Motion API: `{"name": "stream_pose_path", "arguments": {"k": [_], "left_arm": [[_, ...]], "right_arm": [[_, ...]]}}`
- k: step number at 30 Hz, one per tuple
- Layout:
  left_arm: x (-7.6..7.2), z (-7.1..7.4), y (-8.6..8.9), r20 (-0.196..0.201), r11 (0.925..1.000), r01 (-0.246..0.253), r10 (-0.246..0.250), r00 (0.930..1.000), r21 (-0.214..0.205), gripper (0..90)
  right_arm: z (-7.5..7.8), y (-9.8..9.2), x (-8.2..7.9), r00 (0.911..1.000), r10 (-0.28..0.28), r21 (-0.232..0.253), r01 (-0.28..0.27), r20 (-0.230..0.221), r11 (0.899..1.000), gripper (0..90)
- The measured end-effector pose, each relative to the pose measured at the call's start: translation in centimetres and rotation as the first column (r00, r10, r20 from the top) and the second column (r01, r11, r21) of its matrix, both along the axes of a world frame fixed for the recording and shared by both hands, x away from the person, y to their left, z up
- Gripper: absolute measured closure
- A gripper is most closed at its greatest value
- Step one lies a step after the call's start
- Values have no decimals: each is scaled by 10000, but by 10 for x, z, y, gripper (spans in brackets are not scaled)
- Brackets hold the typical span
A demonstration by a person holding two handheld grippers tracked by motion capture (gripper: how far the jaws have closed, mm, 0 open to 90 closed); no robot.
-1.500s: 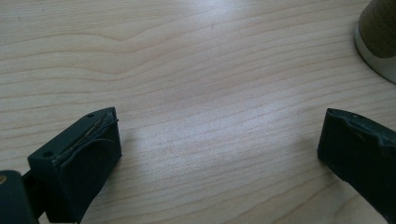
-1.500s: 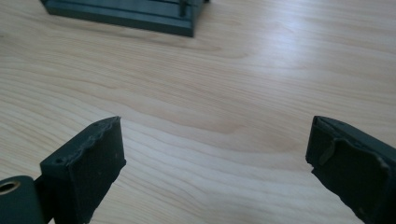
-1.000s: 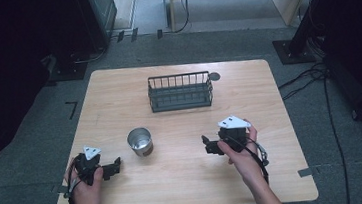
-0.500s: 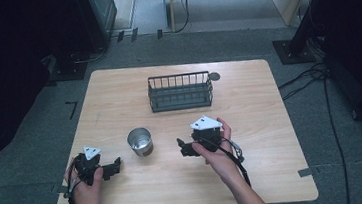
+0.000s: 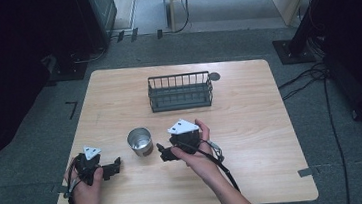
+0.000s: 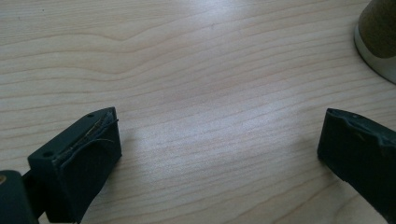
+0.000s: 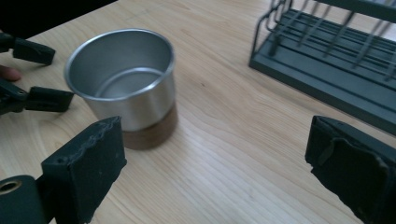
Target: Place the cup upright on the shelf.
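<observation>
Grey carpet runs around a pale wooden table [image 5: 256, 175], with dark equipment stands and loose cables off at the edges of the room. On the table's far half stands a dark wire rack [image 5: 180, 91], upright and empty as far as I can see, and a small dark disc [image 5: 214, 76] lies just beside its right end; I cannot tell what the disc is. Nearer the person, a shiny steel cup [image 5: 140, 141] with a brown base stands upright, mouth open, nothing inside it.

The left gripper [image 5: 113, 167] sits low by the table's near left corner, held in the person's left hand [image 5: 86, 187], its jaws spread wide with bare wood between them; the cup's base shows at the upper right of the left gripper view [image 6: 377, 42].

The right gripper [image 5: 162, 153], held in the right hand [image 5: 198, 156], is near the middle of the table just right of the cup, apart from it. Its jaws gape, holding nothing, and in its own view the cup [image 7: 123, 81] stands ahead and to the left, the rack [image 7: 327, 60] to the right.
</observation>
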State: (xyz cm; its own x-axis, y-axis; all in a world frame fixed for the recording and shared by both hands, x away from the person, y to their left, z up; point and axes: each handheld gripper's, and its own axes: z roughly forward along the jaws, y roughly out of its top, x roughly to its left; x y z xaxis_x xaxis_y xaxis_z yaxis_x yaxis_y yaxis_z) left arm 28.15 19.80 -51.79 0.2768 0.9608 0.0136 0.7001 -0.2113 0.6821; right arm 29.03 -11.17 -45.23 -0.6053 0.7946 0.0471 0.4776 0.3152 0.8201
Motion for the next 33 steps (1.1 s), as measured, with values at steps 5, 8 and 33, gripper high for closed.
{"name": "stream_pose_path", "arguments": {"k": [5,8,33], "left_arm": [[0,0,0,-2,10000,4,-4,10000,2,0],[0,0,0,-11,10000,13,-13,10000,14,0],[0,0,0,-4,10000,1,-1,10000,-9,0]], "right_arm": [[0,18,-1,9989,475,132,-475,5,9988,44],[-1,30,-3,9971,765,71,-765,52,9970,41],[-22,76,13,9965,768,-56,-770,-326,9970,45]]}}
